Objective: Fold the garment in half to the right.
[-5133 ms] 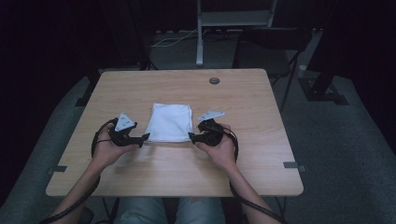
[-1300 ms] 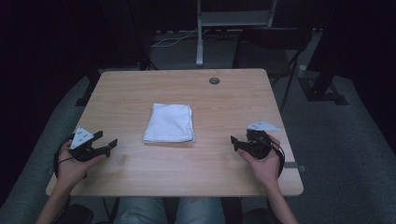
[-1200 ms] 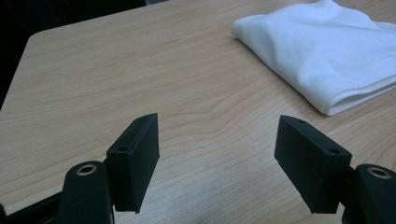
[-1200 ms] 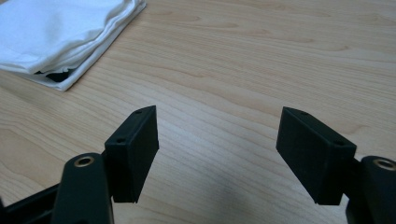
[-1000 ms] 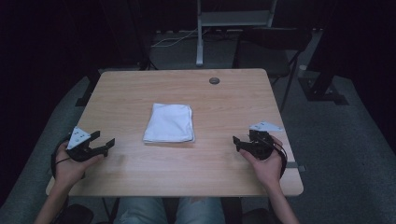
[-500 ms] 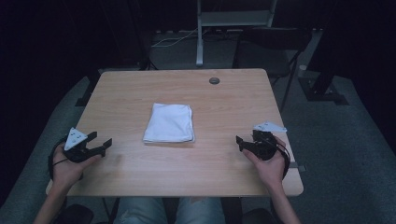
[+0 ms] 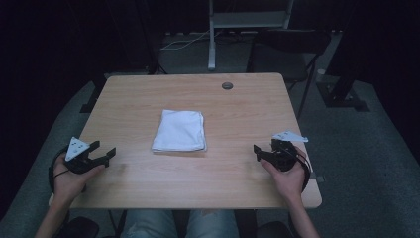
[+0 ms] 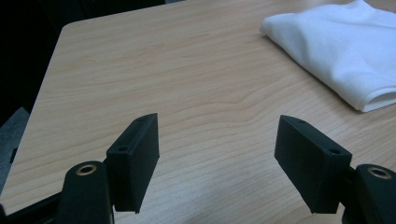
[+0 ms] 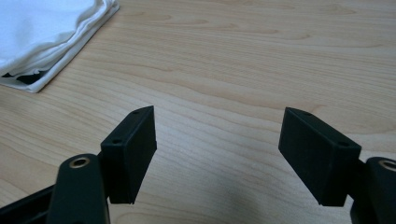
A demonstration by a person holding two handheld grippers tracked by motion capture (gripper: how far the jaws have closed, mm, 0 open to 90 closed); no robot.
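Note:
A folded white towel (image 7: 179,131) lies flat in the middle of the wooden table (image 7: 247,119). My left gripper (image 7: 105,155) rests near the table's front left, held in a hand, jaws open and pointing toward the towel from well to its left. My right gripper (image 7: 258,151) rests at the front right, also open and apart from the towel. In the left gripper view the open gripper (image 8: 217,158) has bare wood between its jaws, with the towel (image 8: 336,51) at the upper right. In the right gripper view the gripper (image 9: 219,156) is equally empty, the towel (image 9: 42,32) at the upper left.
A small dark round disc (image 7: 227,85) sits in the tabletop near the far edge. Behind the table stand a dark chair (image 7: 289,47) and a light metal post (image 7: 212,37). Grey carpet surrounds the table.
Five seconds ago both grippers were at the towel's left and right edges; they have since drawn back to the table's front corners. Over the last second they barely shifted.

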